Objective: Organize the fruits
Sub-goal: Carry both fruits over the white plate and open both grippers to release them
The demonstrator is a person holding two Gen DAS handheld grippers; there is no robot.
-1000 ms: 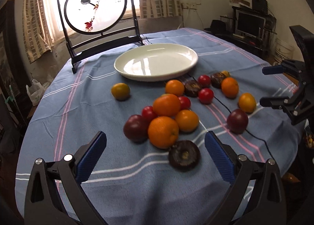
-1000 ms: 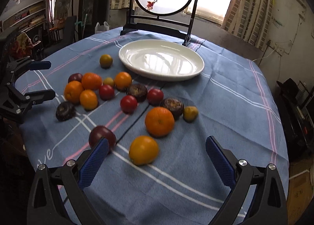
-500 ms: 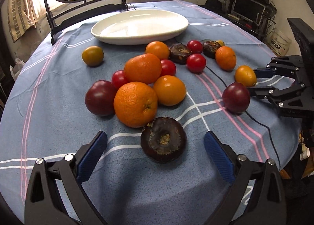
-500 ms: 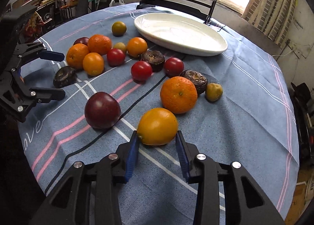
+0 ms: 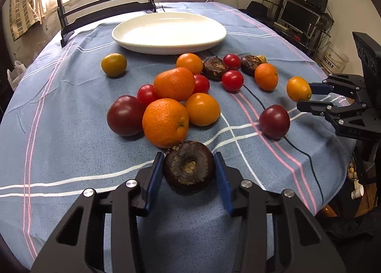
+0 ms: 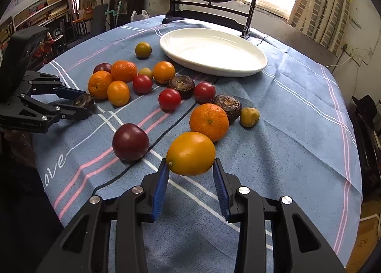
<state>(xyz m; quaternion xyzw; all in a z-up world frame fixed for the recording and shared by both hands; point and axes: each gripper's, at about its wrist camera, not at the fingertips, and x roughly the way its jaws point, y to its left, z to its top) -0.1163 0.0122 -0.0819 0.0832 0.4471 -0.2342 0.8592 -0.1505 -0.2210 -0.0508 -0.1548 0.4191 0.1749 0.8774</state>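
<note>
We see the left tool (image 5: 189,169) pinching a dark brown fruit (image 5: 189,167); its jaws have just been closing, and both blue pads touch the fruit's sides. It sits at the near edge of the fruit pile, well short of the white plate (image 5: 215,39) and just in front of a big orange (image 5: 165,122). The right tool (image 6: 190,171) is pinching a smooth yellow-orange fruit (image 6: 191,153), pads pressed on both sides.

Only the left view shows the right tool's catch raised clear of the blue cloth on the table (image 5: 59,118), above and beside a dark red plum (image 5: 274,121). Only the right view shows the word "love" stitched on the cloth near that plum, and a small yellow-green fruit (image 6: 249,117) beside a 2nd dark fruit. The plate holds nothing in either view; all loose fruit lies on the cloth on the near side of the plate.
</note>
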